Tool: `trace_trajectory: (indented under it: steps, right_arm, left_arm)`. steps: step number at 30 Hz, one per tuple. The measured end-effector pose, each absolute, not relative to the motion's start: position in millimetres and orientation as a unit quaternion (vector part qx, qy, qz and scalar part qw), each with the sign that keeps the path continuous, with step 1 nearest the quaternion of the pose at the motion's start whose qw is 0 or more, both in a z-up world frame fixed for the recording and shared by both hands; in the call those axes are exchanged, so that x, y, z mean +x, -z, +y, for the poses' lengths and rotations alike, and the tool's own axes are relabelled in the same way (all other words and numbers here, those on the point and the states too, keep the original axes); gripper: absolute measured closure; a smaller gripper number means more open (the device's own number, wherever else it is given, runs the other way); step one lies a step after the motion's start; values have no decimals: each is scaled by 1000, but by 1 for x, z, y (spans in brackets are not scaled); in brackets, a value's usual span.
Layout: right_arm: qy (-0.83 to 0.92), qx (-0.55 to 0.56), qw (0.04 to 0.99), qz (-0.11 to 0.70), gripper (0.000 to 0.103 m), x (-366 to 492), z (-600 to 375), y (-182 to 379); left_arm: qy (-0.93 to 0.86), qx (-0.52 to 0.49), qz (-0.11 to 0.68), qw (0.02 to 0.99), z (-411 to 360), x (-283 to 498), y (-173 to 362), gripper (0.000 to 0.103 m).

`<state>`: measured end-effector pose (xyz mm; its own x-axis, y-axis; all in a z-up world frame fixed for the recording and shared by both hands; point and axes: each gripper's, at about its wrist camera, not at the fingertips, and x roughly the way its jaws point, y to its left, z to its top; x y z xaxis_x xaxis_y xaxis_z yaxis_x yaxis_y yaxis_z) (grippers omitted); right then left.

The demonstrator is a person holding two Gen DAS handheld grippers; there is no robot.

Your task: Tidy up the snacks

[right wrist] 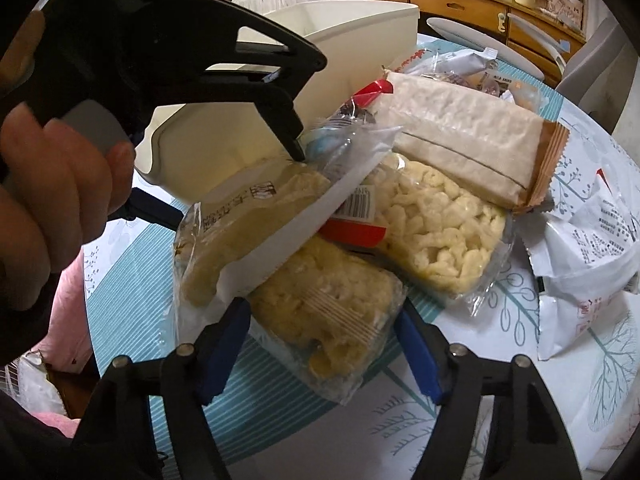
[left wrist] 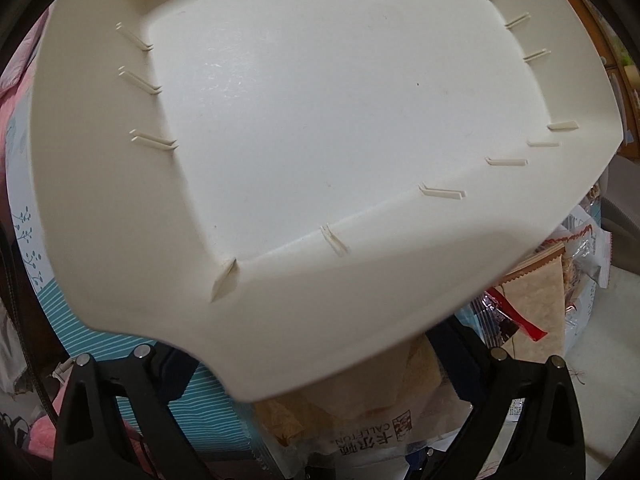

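While a person holds a gripper in each hand, two fisheye views look down on a round table [right wrist: 592, 216] covered with a teal and white leaf-print cloth.

One cream plastic bin [left wrist: 320, 112] stands on the table. It fills the left wrist view, which looks straight into it: bare floor, slot ribs along the walls, nothing in it. The right wrist view shows it only from outside, at far left.

Left gripper [left wrist: 320, 364]: its two fingers stand well apart at the bin's near rim. Whether they press the rim cannot be told. The right view shows this gripper from the side, with a hand [right wrist: 60, 200] around its handle and a fingertip down among the wrappers beside the bin.

Right gripper [right wrist: 324, 344], seen only in its own view: blue pads spread either side of a clear puff pack [right wrist: 332, 320], the left pad touching it, the right pad just clear.

Snacks lie in one pile right of the bin, none inside. The right view shows at least seven: two clear puff packs, near and far [right wrist: 440, 232]; one clear bread pack [right wrist: 240, 240] leaning over the near puffs; one long brown bar [right wrist: 468, 136]; one red wrapper [right wrist: 372, 92]; white packets [right wrist: 596, 248] at the right, and more small ones farther back. The left view catches only the bread pack, bar and a few wrappers.
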<state>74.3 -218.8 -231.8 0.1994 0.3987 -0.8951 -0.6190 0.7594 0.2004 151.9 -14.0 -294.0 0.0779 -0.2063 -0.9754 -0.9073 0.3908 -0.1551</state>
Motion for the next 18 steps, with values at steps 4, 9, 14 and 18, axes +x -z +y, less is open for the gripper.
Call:
trace_trajectory:
  steps: [4, 9, 14, 18]
  right_arm:
    - [-325, -90, 764, 550, 37, 81, -223, 231]
    - [-316, -85, 762, 560, 38, 78, -228, 230]
    - [-300, -74, 760, 571, 39, 79, -241, 228]
    - [-290, -64, 759, 580, 39, 81, -251, 225]
  left_arm:
    - [-301, -456, 601, 583, -24, 142, 294, 14]
    - [-280, -455, 591, 604, -28, 148, 287, 45]
    - [-253, -461, 584, 618, -28, 151, 286, 65]
    - [-230, -473, 584, 618, -29, 151, 284, 96]
